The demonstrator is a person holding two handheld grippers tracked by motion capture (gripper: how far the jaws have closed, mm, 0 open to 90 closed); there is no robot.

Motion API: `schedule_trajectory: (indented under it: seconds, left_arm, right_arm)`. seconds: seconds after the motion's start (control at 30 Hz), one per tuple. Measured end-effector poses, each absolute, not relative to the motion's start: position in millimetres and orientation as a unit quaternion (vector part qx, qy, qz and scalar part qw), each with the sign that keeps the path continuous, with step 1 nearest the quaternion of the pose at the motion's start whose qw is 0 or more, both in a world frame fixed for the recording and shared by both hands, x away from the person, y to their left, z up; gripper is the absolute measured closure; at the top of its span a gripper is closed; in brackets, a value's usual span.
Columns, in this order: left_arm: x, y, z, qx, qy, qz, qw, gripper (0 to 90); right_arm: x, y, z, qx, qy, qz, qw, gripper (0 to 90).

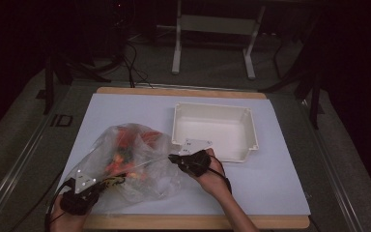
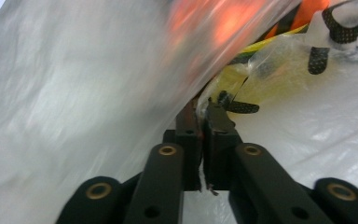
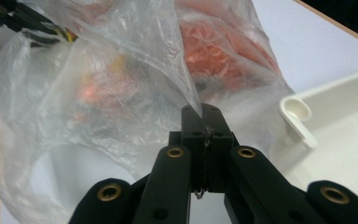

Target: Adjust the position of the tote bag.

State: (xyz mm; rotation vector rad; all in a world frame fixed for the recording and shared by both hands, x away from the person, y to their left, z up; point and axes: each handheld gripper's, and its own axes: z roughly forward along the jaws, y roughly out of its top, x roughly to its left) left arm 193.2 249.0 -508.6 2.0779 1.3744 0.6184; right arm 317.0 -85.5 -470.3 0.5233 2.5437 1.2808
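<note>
Since the thin plastic bag (image 1: 130, 162) is gripped at opposite edges by the clenched left claw (image 2: 200, 109) and right claw (image 3: 201, 112), it could be torn by uneven pulling, and its orange contents (image 1: 125, 145) spilled short of the white tray (image 1: 251, 130).

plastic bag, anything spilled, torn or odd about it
Nothing stands out. The plastic bag lies on the white sheet with its orange contents inside, each hand-held gripper pinching its film. No tear or spill shows. The white tray beside it sits flat.
</note>
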Motion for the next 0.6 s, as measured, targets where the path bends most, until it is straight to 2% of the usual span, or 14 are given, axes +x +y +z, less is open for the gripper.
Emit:
schedule_trajectory:
  seconds: [0.37, 0.53, 0.6]
  left_arm:
    - [184.4, 264.7, -511.4, 0.774, 0.529, 0.250, 0.242, 89.8]
    - [183.2, 266.4, -511.8, 0.771, 0.534, 0.249, 0.243, 89.8]
    - [182.0, 260.7, -510.1, 0.777, 0.517, 0.256, 0.253, 86.4]
  right_arm:
    - [326.4, -111.1, -461.5, 0.225, 0.859, 0.431, 0.162, 90.0]
    - [330.7, -118.4, -457.6, 0.245, 0.852, 0.431, 0.167, 90.0]
    - [329.9, -115.5, -458.4, 0.242, 0.855, 0.429, 0.164, 89.9]
